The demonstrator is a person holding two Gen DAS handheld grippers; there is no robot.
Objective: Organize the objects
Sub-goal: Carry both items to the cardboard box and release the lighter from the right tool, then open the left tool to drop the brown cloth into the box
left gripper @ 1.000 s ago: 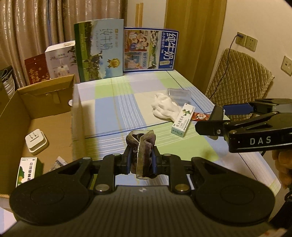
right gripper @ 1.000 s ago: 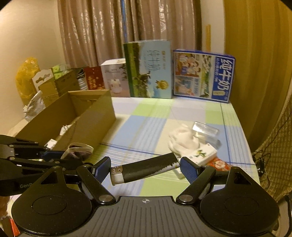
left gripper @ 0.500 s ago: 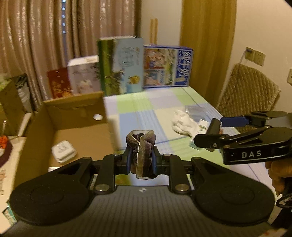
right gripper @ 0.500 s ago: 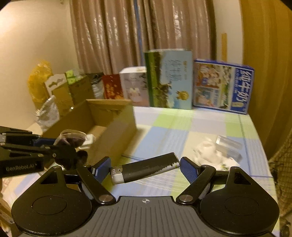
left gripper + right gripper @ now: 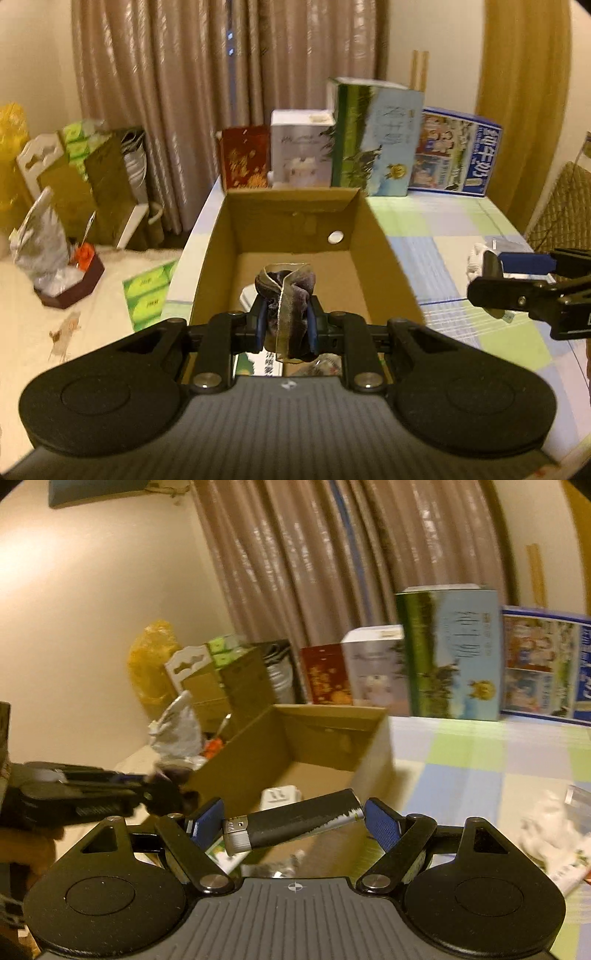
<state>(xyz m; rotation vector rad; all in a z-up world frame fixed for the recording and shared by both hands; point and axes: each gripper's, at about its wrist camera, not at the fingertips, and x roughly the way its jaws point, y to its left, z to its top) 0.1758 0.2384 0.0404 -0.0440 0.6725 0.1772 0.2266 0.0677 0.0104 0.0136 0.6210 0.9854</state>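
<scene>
My left gripper is shut on a dark velvet scrunchie with a pale ribbon edge, and it hangs over the near end of the open cardboard box. My right gripper is shut on a black lighter held lengthwise between its blue pads, metal cap to the left. It hovers at the box's right front corner. In the left wrist view the right gripper comes in from the right edge. In the right wrist view the left gripper shows blurred at the left.
A white plug adapter and a green-white packet lie inside the box. A white cloth, a clear case and a medicine box lie on the checked tablecloth. Tall cartons stand at the back. Clutter sits left of the table.
Both grippers have swung left from above the tablecloth to over the cardboard box, each keeping its object. The views now face the box and the curtain.
</scene>
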